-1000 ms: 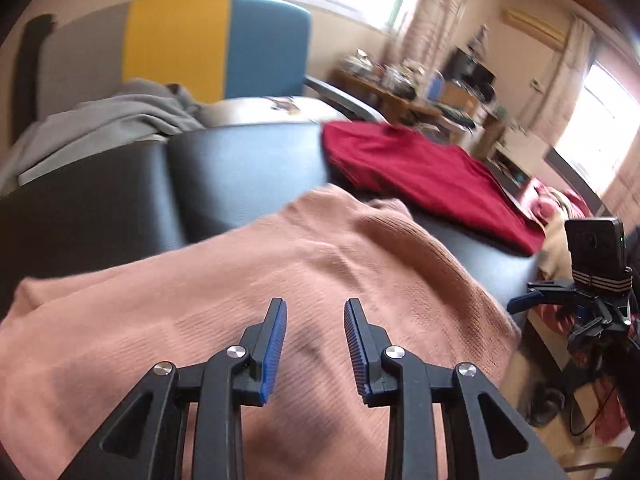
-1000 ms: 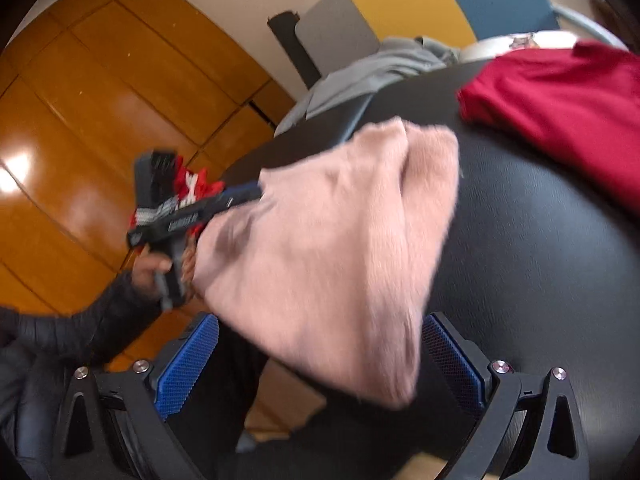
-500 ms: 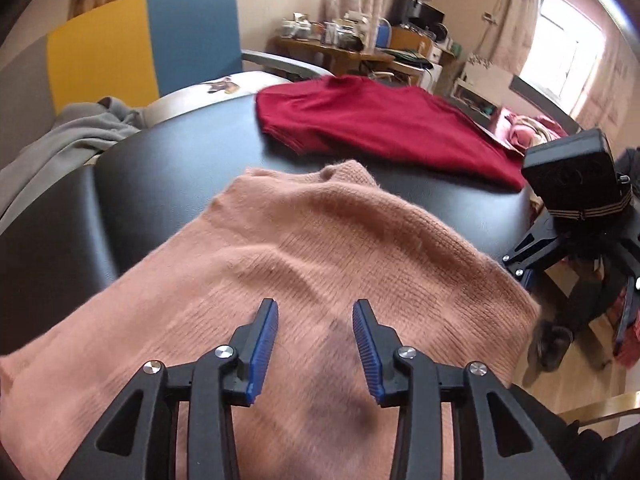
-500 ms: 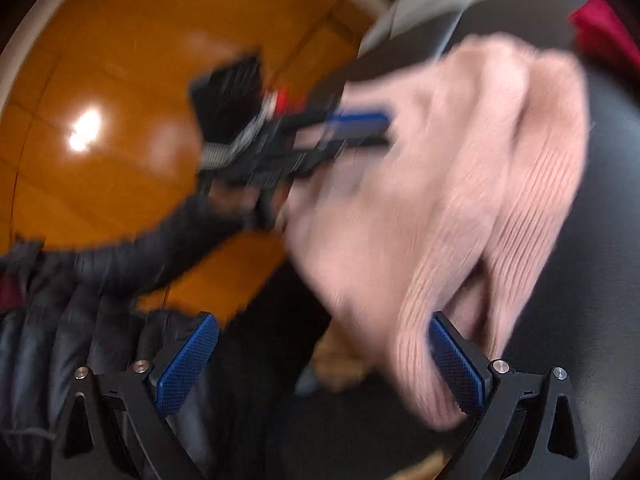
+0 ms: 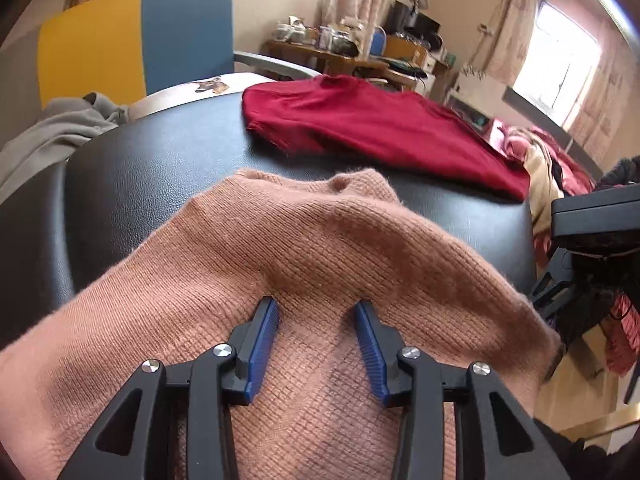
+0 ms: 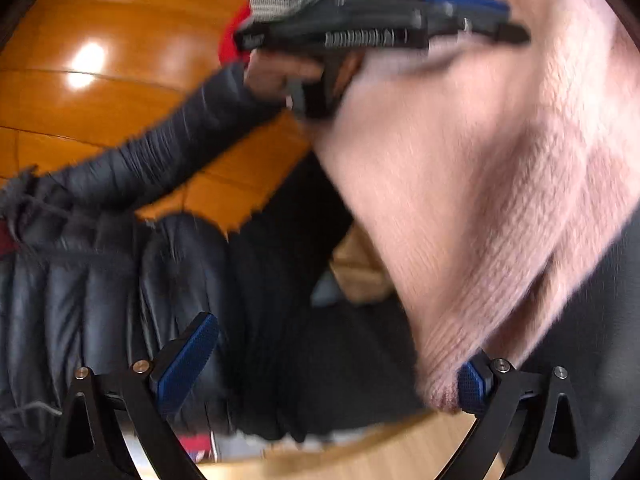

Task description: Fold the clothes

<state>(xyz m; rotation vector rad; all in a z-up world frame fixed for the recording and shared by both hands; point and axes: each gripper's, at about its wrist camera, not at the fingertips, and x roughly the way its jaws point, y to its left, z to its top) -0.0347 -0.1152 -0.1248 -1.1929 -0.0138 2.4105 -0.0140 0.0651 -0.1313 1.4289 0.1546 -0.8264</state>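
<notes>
Two garments lie on the black padded table in your left wrist view: the pink knit sweater near you, a red sweater beyond it, apart. Your left gripper sits low over the pink knit, jaws part open, blue pads pressing into a raised fold of it; nothing is clamped. A grey garment drapes over the far left edge by the yellow-and-blue chair.

Right wrist view, blurred: your right gripper stands wide open. The sweater's hanging corner touches the inside of its right pad; the left pad is bare. Your left gripper sits atop the knit, upper frame.
</notes>
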